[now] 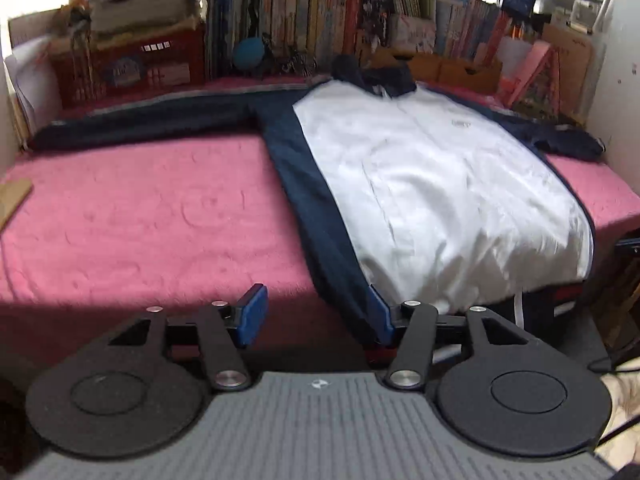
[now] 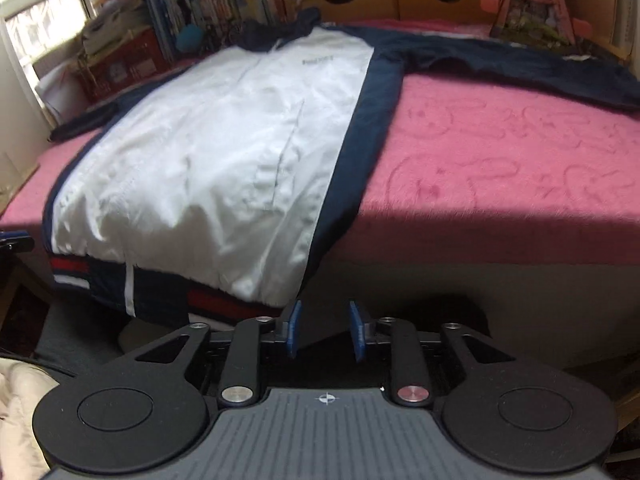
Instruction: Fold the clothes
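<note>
A white jacket (image 1: 432,184) with navy sides and sleeves lies face up and spread flat on the pink bed cover (image 1: 140,216). Its sleeves stretch out to both sides, and its striped hem (image 2: 72,272) hangs over the near bed edge. My left gripper (image 1: 316,316) is open wide at the hem's left corner. The navy side strip (image 1: 320,220) runs down between the fingers, against the right pad (image 1: 380,316). My right gripper (image 2: 326,330) is open and empty, just below and right of the jacket's (image 2: 208,152) other hem corner.
A bookshelf (image 1: 320,12) packed with books stands behind the bed, with a red crate (image 1: 132,64) at its left and wooden drawers (image 2: 400,0) in the middle. A pink frame (image 2: 536,0) leans at the back right. Below the near bed edge is the grey bed side (image 2: 520,300).
</note>
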A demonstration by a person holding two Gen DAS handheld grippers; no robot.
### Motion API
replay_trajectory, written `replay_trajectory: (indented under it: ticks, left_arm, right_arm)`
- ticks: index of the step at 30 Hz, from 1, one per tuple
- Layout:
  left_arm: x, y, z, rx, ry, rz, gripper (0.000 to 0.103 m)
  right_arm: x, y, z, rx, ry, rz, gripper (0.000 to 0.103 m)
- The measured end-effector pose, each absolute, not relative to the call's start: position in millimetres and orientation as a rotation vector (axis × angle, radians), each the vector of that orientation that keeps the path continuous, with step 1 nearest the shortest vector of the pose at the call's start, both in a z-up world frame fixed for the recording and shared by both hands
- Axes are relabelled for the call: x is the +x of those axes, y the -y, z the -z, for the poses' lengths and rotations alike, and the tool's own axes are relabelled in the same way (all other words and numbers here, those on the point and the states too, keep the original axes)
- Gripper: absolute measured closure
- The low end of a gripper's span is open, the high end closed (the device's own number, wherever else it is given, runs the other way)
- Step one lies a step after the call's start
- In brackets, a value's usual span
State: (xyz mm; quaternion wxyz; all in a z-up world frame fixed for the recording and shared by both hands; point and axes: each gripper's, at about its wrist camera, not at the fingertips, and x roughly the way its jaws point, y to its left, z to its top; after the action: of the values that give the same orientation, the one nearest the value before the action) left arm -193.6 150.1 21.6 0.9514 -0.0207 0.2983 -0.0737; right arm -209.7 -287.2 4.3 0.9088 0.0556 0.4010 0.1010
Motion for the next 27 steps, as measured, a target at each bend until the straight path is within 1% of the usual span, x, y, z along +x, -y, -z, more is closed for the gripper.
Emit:
replay_trajectory:
  ticks: [1,2,3,5,6,8,10,12,14,17,19,22,23,25,27]
  left_arm:
    - [-195,-149,-34,-0.048,-0.545,0.128,0.037]
    - [-192,-144,-41,-0.066,-0.472,0.095,0.033]
    - [-187,-133,-41,-0.092,-0.405,0.054,0.032]
    - [-164,-105,-32,-0.112,-0.353,-0.016,0.033]
    - [-149,-89,-24,-0.104,-0.358,-0.048,0.036]
    - [-122,-59,1,-0.068,-0.362,-0.053,0.043]
    - [-109,-45,22,-0.025,-0.392,-0.047,0.049]
    - [-102,-38,40,0.003,-0.444,-0.065,0.058]
    - [-103,-38,53,0.030,-0.447,-0.092,0.057]
    - [-111,-33,59,0.141,-0.394,-0.146,0.056]
    - [-112,-41,60,0.156,-0.392,-0.178,0.056]
    - [-114,-52,61,0.179,-0.389,-0.224,0.054]
    - [-114,-56,61,0.187,-0.388,-0.240,0.054]
    - [-116,-63,62,0.202,-0.386,-0.271,0.052]
    - [-117,-71,62,0.217,-0.383,-0.302,0.052]
  right_arm:
    - [-212,286,-15,0.096,-0.772,-0.192,0.041]
    - [-212,274,-24,0.039,-0.677,-0.164,0.028]
    - [-209,257,-27,-0.039,-0.569,-0.132,0.021]
    - [-200,219,-15,-0.106,-0.380,-0.107,0.016]
    - [-195,200,-8,-0.127,-0.289,-0.099,0.015]
    - [-180,166,11,-0.083,-0.210,-0.144,0.014]
    - [-160,140,30,-0.005,-0.211,-0.176,0.014]
    - [-149,126,42,0.013,-0.219,-0.182,0.014]
    - [-140,113,54,0.018,-0.224,-0.187,0.014]
    - [-136,95,67,-0.074,-0.268,-0.179,0.014]
    - [-137,94,75,-0.104,-0.256,-0.153,0.014]
    - [-141,104,78,-0.144,-0.241,-0.113,0.012]
    - [-142,112,79,-0.146,-0.238,-0.104,0.004]
    - [-142,130,81,-0.122,-0.236,-0.078,0.001]
    - [-141,153,82,-0.102,-0.242,0.014,0.001]
